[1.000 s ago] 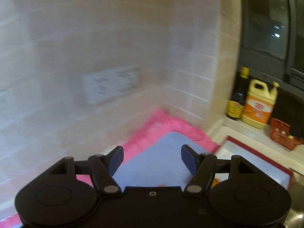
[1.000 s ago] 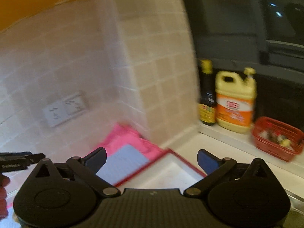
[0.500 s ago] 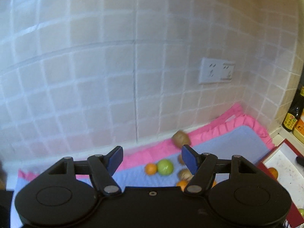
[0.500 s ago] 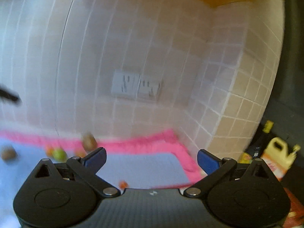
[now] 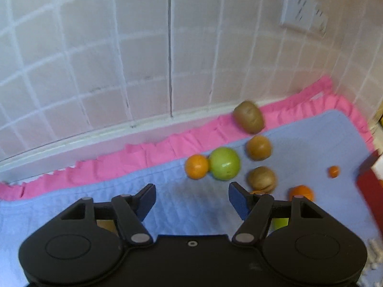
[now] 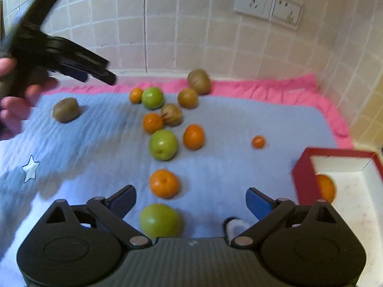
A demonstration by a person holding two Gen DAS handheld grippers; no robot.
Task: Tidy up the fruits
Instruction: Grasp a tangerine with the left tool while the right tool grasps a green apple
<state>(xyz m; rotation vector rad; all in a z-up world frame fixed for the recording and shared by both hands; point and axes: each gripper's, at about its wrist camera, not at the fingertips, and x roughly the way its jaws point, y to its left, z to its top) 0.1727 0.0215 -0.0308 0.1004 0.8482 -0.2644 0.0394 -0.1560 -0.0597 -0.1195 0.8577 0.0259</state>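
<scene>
Several fruits lie loose on a blue mat (image 6: pixel 239 124): oranges (image 6: pixel 164 183), green apples (image 6: pixel 163 144) and brown kiwis (image 6: pixel 65 109). A red box with a white inside (image 6: pixel 301 174) at the right holds one orange (image 6: pixel 325 187). My right gripper (image 6: pixel 191 201) is open and empty, just above a green apple (image 6: pixel 160 220). My left gripper (image 5: pixel 191 202) is open and empty, hovering before an orange (image 5: pixel 196 166) and a green apple (image 5: pixel 225 163). The left gripper also shows at the upper left of the right wrist view (image 6: pixel 95 71), held by a hand.
The mat has a pink frilled border (image 5: pixel 148 150) against a tiled wall (image 5: pixel 119 59). Wall sockets (image 6: pixel 268 4) sit above the mat. A small tangerine (image 6: pixel 258 141) lies apart near the box. The wall corner closes off the right side.
Both cameras have swung left and tilted down, from the window sill and bottles to the mat with the fruits. Both grippers stay open.
</scene>
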